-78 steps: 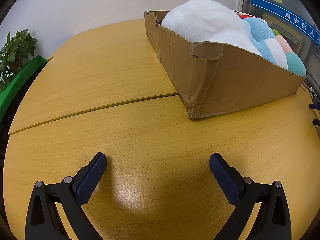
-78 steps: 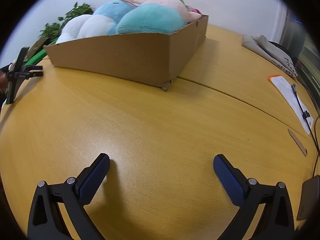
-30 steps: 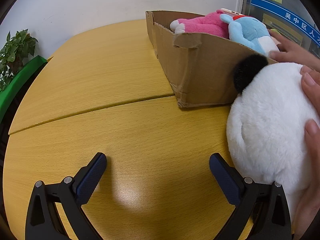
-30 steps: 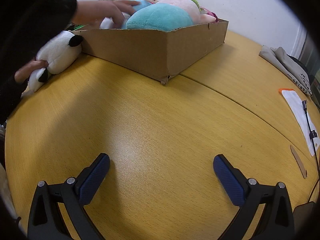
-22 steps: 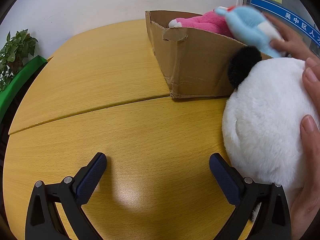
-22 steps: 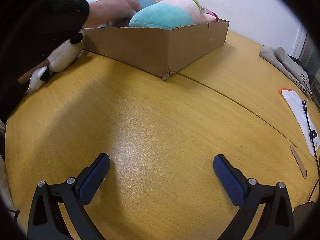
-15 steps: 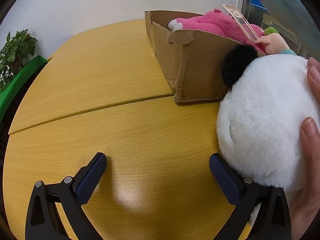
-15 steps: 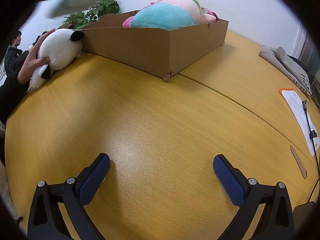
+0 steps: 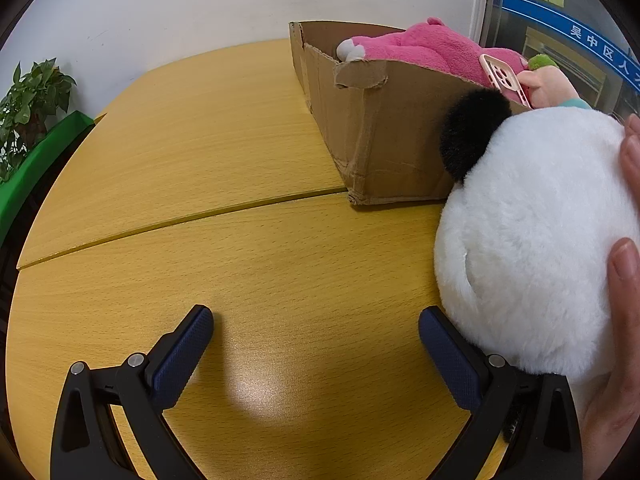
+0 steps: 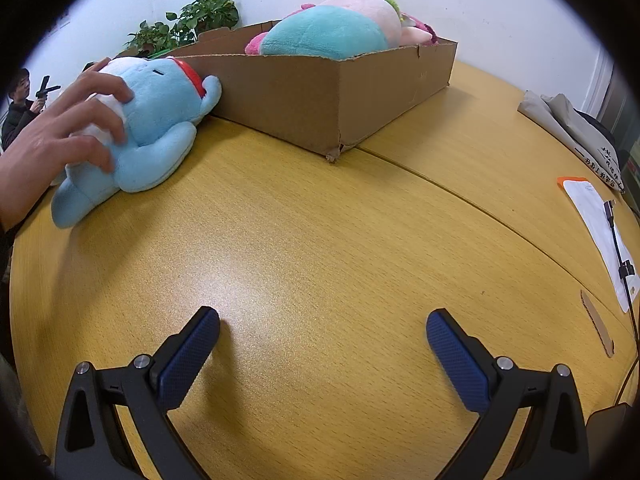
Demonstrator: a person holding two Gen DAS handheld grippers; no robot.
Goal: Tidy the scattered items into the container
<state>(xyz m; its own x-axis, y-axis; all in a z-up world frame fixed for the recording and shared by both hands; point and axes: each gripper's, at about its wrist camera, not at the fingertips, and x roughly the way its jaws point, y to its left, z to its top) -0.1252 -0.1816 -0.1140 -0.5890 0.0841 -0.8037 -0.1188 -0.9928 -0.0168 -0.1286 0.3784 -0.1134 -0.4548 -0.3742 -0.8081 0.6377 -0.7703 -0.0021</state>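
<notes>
Resting fluffy round panda plush point(image 9: 532, 240) | creased cardboard box point(image 9: 384, 136) | possibly touching

Two plush toys point(image 10: 136, 128) lie beside the box point(image 10: 320, 96), others point(image 10: 328, 32) inside.

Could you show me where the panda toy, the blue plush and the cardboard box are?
panda toy point(image 9: 532, 248), left wrist view, white furry body.
blue plush point(image 10: 156, 120), right wrist view, its chest.
cardboard box point(image 10: 304, 96), right wrist view, near side wall.

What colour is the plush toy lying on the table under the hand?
Light blue, clearest in the right wrist view.
</notes>
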